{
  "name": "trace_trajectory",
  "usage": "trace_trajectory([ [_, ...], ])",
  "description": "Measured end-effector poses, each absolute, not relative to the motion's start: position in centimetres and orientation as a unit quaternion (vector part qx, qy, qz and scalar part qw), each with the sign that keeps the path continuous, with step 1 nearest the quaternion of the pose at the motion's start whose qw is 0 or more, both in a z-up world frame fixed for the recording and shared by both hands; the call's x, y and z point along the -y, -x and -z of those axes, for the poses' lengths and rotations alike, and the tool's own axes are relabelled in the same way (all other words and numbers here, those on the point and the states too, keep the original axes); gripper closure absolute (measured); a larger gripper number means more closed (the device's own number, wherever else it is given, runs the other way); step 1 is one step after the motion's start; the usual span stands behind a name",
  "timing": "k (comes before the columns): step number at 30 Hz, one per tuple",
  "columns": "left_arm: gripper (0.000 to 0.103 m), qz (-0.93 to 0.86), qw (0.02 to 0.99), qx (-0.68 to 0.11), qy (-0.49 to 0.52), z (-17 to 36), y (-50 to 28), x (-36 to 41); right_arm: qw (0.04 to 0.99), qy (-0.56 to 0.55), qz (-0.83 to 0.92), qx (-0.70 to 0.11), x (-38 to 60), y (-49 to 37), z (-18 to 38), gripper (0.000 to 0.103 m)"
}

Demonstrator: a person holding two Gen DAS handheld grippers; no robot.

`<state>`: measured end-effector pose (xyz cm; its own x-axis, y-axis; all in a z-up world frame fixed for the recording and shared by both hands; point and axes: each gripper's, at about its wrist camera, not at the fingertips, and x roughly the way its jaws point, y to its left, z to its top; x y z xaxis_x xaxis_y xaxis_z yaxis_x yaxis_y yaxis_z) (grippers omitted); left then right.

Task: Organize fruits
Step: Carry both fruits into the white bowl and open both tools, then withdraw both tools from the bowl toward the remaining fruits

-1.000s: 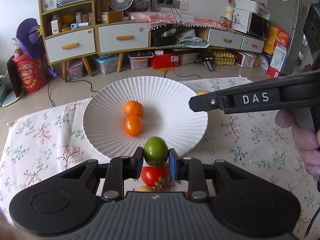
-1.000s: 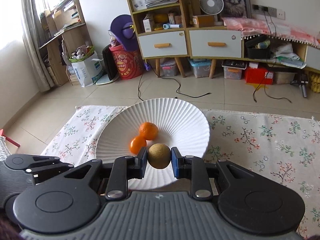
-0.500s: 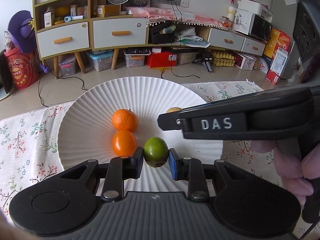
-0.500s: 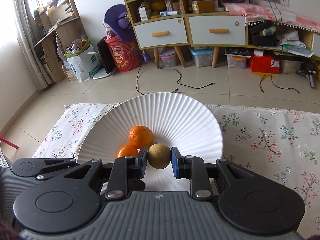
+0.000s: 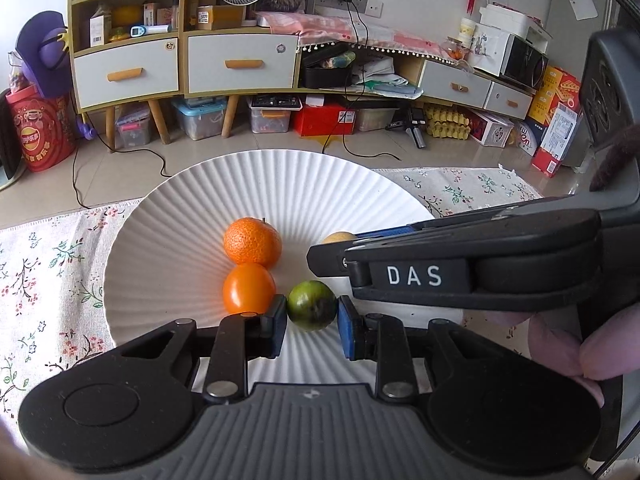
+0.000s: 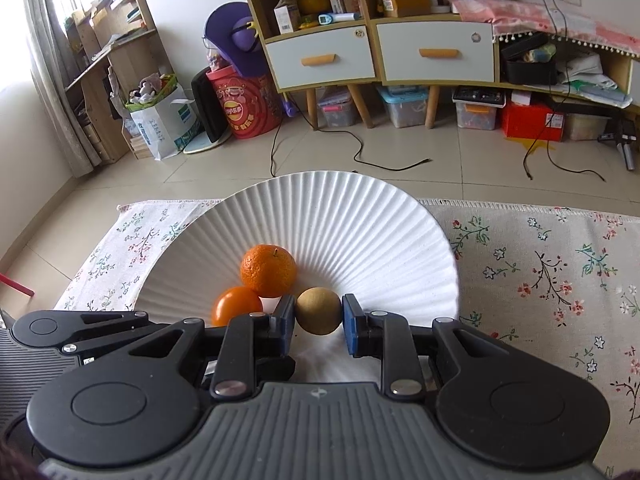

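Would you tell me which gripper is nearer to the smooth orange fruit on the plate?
Left. The left gripper, holding the green fruit, sits right beside the smooth orange fruit; the right gripper is farther off.

A: What colours are on the plate (image 5: pixel 168 216)?
B: Plate is plain white w/ fine ribs like a fan. On it, one mandarin (image 5: pixel 252 241) in bright orange w/ dotted skin, and one smooth fruit (image 5: pixel 249 288) in deeper orange, almost red-orange.
A: And the fruits in the grippers?
B: Lime (image 5: pixel 312 305) is dark green w/ some yellowish patches. The round fruit (image 6: pixel 319 311) is dull tan-brown, matt.
A: The grippers themselves?
B: Both black w/ grey ribbed body; pads (image 6: pixel 350 322) are blue. One has white letters "DAS".
A: The cloth (image 6: pixel 540 264)?
B: Cream, w/ small flowers in pink, red and blue-green, on thin dark branches.
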<state>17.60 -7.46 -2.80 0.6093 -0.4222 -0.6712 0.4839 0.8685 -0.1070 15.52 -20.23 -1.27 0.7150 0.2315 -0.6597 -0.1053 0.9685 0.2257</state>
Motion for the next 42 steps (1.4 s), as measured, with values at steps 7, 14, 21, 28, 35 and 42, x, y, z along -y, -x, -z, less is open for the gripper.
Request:
trace_trajectory([
  [7, 0.083, 0.252, 0.897, -0.359, -0.056, 2.7, -17.5, 7.4, 0.922, -0.090, -0.093, -0.365, 20.1, -15.3, 0.8, 0.074],
  [14, 0.069, 0.249, 0.898, -0.357, -0.065, 2.0, -16.8, 7.3, 0.925, -0.091, -0.086, -0.360, 20.1, -14.6, -0.3, 0.062],
  [21, 0.054, 0.242, 0.899, -0.357, -0.074, 0.7, -15.5, 6.3, 0.927, -0.091, -0.074, -0.356, 20.1, -13.1, -1.5, 0.049],
  [28, 0.042, 0.233, 0.902, -0.356, -0.080, -0.4, -13.6, 5.2, 0.928, -0.087, -0.071, -0.355, 19.7, -11.2, -2.4, 0.035],
  [35, 0.024, 0.224, 0.905, -0.352, -0.088, -1.4, -11.7, 4.2, 0.929, -0.073, -0.073, -0.355, 18.9, -9.4, -3.3, 0.026],
  [42, 0.012, 0.215, 0.903, -0.361, -0.096, -1.7, -10.0, 3.4, 0.932, -0.073, -0.066, -0.350, 18.5, -7.7, -3.9, 0.014],
])
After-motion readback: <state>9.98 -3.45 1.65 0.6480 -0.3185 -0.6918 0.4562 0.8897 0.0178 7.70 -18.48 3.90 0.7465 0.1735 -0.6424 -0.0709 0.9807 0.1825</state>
